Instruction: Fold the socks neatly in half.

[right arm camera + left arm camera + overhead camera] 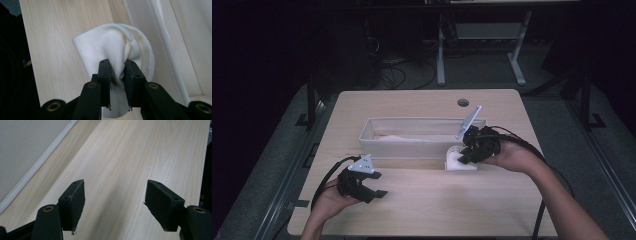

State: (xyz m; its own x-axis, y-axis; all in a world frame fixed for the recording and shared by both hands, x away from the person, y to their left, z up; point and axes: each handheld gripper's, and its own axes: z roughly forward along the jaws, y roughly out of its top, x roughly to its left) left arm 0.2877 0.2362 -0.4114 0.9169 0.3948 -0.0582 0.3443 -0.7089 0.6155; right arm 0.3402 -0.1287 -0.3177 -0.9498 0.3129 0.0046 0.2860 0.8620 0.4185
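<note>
- The right gripper [468, 155] is clamped on a white cloth [460, 161], which sits on the table [422, 210] just in front of the long white bin [377, 131], near that bin's right end.
- From the right gripper view, the two black jaws pinch a fold of the cloth [112, 47] between them, with only a narrow gap where the fabric is bunched; the rest of the cloth billows out beyond the jaw tips in a rounded, folded shape with a hemmed edge curving over its top.
- In that same view the wall of the bin [162, 37] runs just beside the cloth, and I cannot tell whether the two touch.
- The person's right hand [507, 156] reaches in from the right side of the table, with a black cable trailing back along the forearm.
- The left gripper [374, 189] rests low over the near left part of the table, well apart from the cloth, in the person's left hand [332, 197].
- In the left gripper view its jaws stand wide apart with nothing between them, just bare wood grain below; the left gripper [115, 202] holds nothing.
- The bin's pale side [22, 152] fills the upper left corner of that view.
- Inside the bin lies more pale material, too faint to make out.
</note>
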